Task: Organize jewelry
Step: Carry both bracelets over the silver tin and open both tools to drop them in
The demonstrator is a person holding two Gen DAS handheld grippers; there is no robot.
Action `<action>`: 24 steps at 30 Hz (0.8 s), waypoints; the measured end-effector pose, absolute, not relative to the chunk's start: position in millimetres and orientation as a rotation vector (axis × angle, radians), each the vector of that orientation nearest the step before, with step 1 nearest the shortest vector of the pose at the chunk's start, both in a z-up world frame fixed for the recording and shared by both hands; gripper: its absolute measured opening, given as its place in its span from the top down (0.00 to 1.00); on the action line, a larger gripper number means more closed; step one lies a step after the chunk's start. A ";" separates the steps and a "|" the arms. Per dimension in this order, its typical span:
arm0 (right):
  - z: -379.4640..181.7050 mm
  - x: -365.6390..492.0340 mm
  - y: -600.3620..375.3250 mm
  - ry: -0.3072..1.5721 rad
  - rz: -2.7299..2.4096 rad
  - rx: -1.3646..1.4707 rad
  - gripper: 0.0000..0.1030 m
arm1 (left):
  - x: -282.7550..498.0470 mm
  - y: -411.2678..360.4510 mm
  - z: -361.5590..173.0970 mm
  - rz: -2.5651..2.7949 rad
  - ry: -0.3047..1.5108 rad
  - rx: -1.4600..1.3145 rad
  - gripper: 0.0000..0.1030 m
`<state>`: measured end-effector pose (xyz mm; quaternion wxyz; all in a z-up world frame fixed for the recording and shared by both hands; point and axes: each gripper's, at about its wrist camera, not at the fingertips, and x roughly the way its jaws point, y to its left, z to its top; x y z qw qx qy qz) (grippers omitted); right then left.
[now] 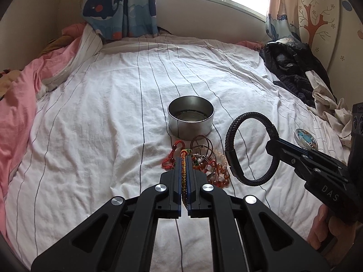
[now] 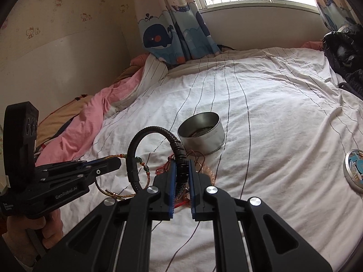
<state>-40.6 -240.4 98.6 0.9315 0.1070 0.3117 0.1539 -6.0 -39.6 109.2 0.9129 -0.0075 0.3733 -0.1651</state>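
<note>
From the left wrist camera, the left gripper [image 1: 185,158] has its jaws pressed nearly together on a multicoloured woven cord bracelet [image 1: 184,170], which runs up between the blue pads. Just beyond the fingertips a heap of beaded and corded jewelry [image 1: 204,161] lies on the white striped sheet [image 1: 102,113], touching the foot of an open round metal tin [image 1: 191,117]. To the right, the right gripper [image 1: 271,144] pinches a black braided leather bracelet [image 1: 251,147], held upright above the sheet; a round decorated lid [image 1: 306,138] lies flat behind it. From the right wrist camera, the right gripper [image 2: 182,165] is clamped on the black bracelet [image 2: 133,156], whose loop arches to the left. The left gripper [image 2: 119,163] comes in from the left, shut on the woven cord [image 2: 122,196], which loops beneath it. The tin [image 2: 203,136] stands beyond both, and the lid [image 2: 354,168] lies well apart at the right edge.
</note>
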 end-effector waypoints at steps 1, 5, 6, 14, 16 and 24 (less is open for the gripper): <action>100.3 -37.3 -241.5 0.636 0.315 0.221 0.89 | -2.5 -40.0 109.8 -0.340 0.764 -0.026 0.97; 103.1 -19.7 -245.2 0.639 0.278 0.197 0.89 | 12.2 -44.5 114.0 -0.345 0.729 -0.056 0.97; 102.5 -14.3 -246.7 0.643 0.259 0.190 0.89 | 17.0 -46.2 114.9 -0.351 0.720 -0.066 0.97; 93.2 26.9 -257.7 0.662 0.151 0.165 0.89 | 69.9 -71.2 109.0 -0.391 0.682 -0.131 0.97; 90.0 35.4 -256.5 0.668 0.143 0.155 0.89 | 84.3 -75.8 104.6 -0.395 0.686 -0.147 0.97; 81.2 69.4 -247.7 0.689 0.128 0.114 0.89 | 119.1 -86.0 87.3 -0.401 0.711 -0.174 0.97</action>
